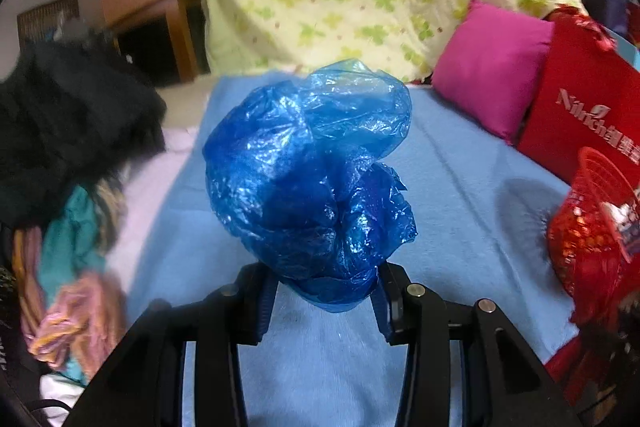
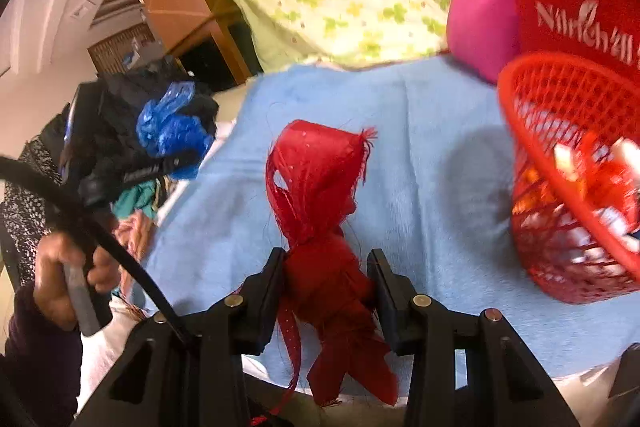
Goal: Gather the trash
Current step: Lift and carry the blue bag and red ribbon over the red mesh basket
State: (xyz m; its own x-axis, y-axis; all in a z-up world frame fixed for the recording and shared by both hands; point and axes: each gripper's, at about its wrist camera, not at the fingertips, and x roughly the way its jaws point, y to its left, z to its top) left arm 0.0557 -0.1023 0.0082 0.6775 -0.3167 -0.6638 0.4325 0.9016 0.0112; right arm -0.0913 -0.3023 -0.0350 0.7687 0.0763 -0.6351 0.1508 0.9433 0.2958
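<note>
Left side: clothes pile (image 1: 68,163) at the edge of the blue sheet (image 1: 460,163). Left gripper (image 1: 324,291) pinches a crumpled blue bag (image 1: 312,179), held clear above the sheet; right wrist view shows a hand (image 2: 66,279) on its handle. Centre: right gripper (image 2: 326,283) clamped on a bunched red rag (image 2: 320,187), frayed ends hanging below the jaws, also off the sheet. Right: red basket (image 2: 520,99) with trash inside, in front of a pink cushion (image 1: 488,67) and a red cushion (image 1: 576,99).
</note>
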